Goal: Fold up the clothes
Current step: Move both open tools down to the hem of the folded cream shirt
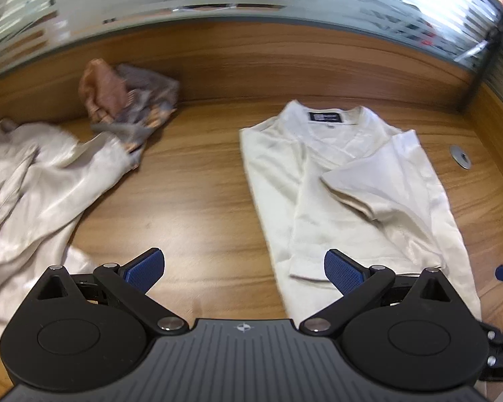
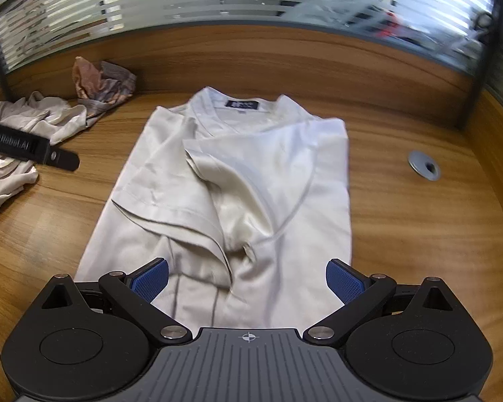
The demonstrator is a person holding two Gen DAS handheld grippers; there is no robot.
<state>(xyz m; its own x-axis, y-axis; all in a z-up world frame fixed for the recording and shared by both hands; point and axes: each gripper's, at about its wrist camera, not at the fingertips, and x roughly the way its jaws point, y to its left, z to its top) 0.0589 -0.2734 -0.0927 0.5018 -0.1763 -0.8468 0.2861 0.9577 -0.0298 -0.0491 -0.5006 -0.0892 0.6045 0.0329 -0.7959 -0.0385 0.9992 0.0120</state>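
Note:
A white T-shirt point(image 1: 348, 184) lies on the wooden desk point(image 1: 191, 187), both sides and sleeves folded inward, collar label at the far end. It fills the middle of the right wrist view point(image 2: 251, 181). My left gripper point(image 1: 244, 269) is open and empty, above the desk just left of the shirt's near hem. My right gripper point(image 2: 246, 279) is open and empty, above the shirt's lower part. The left gripper's body shows at the left edge of the right wrist view point(image 2: 30, 147).
A crumpled cream garment point(image 1: 33, 181) lies at the left, also in the right wrist view point(image 2: 33, 124). A bunched orange and grey cloth point(image 1: 127, 100) sits against the wooden partition point(image 1: 285, 63). A grey cable grommet point(image 2: 424, 164) is right of the shirt.

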